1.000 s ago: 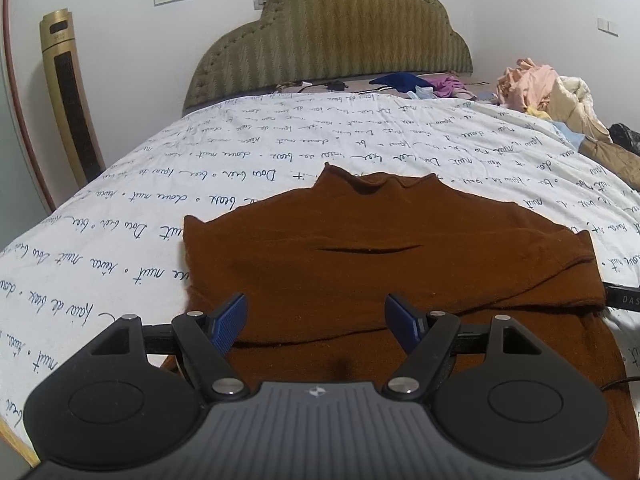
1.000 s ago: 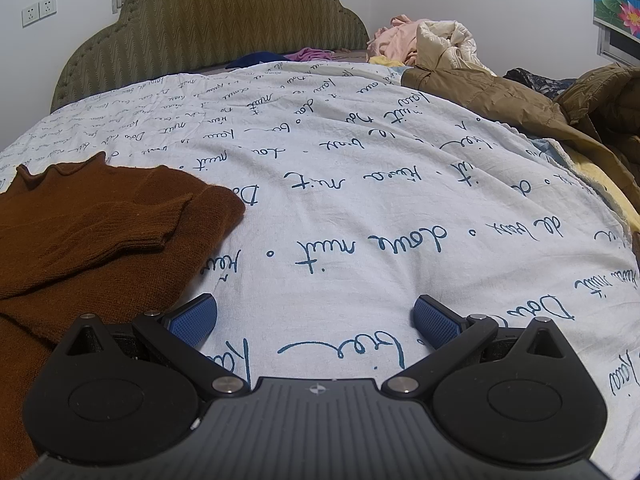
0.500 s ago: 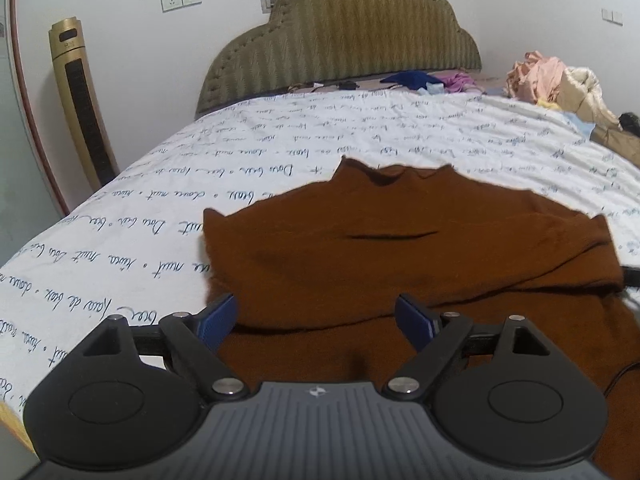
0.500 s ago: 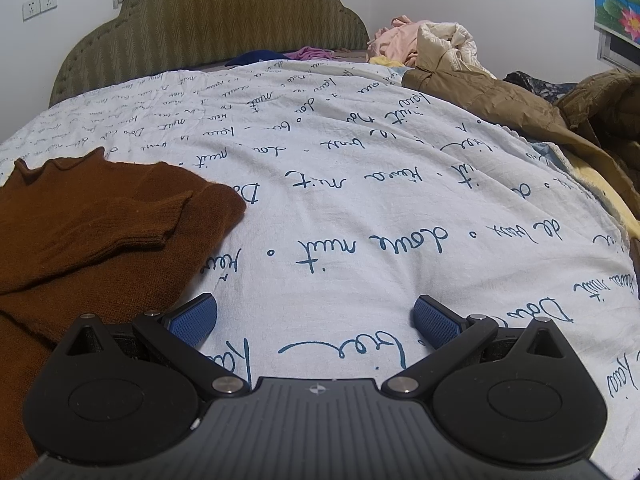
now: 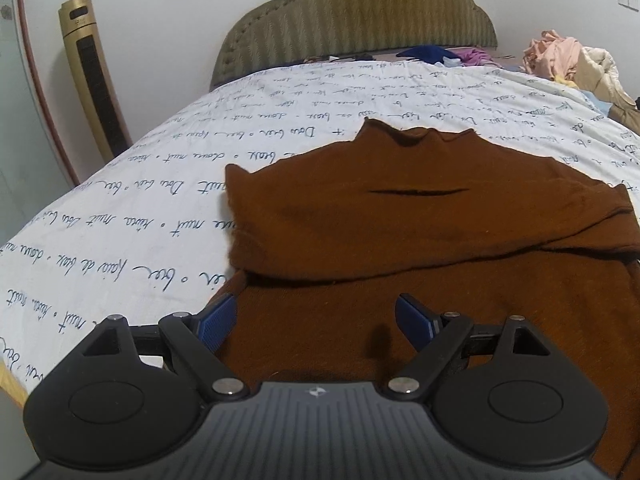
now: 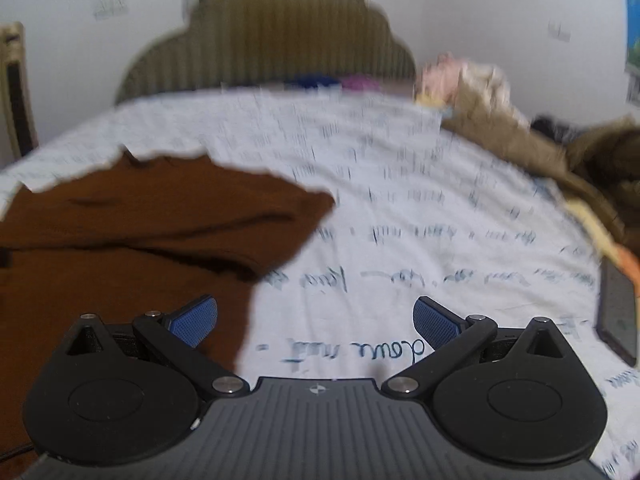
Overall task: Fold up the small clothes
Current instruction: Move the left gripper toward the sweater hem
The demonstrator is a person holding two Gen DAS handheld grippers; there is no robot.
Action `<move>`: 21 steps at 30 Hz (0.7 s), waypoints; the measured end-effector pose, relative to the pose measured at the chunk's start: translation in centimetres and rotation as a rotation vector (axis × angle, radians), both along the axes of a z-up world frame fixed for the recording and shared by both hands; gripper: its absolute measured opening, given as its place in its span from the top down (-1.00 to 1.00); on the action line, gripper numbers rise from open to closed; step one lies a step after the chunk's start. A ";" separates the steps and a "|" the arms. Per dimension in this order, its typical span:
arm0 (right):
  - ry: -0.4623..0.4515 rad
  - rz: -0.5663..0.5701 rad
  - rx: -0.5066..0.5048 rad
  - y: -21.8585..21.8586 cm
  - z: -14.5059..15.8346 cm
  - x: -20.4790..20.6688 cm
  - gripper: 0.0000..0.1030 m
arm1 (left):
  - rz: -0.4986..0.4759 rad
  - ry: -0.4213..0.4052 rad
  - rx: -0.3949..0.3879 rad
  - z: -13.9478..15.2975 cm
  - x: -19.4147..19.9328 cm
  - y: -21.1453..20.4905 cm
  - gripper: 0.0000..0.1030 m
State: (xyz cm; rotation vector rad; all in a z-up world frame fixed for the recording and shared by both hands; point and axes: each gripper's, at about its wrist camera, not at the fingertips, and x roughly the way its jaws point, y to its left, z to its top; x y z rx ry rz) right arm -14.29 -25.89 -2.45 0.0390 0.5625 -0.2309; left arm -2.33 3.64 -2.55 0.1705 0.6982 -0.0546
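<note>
A brown knit sweater [image 5: 420,232] lies on the white bed sheet [image 5: 160,208], its sleeves folded across the body and its collar toward the headboard. My left gripper [image 5: 316,320] is open and empty, just above the sweater's lower left part. In the right wrist view the sweater [image 6: 140,232] fills the left side. My right gripper [image 6: 316,320] is open and empty over the sheet [image 6: 420,220], next to the sweater's right edge. This view is blurred by motion.
A padded headboard [image 5: 352,12] stands at the far end. A pile of clothes and a tan quilt [image 5: 576,64] lies at the right, also in the right wrist view [image 6: 520,132]. A gold tower fan [image 5: 94,76] stands left of the bed. A dark phone [image 6: 618,312] lies on the sheet at the right.
Both grippers have pulled back toward the foot of the bed and stay open. The right gripper moved fast, so more of the sweater and the phone show now.
</note>
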 end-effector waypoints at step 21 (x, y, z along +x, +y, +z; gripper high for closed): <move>-0.043 0.175 0.195 4.8 1.2 -2.8 -0.97 | 0.183 -0.078 0.097 3.2 -0.3 8.4 -0.68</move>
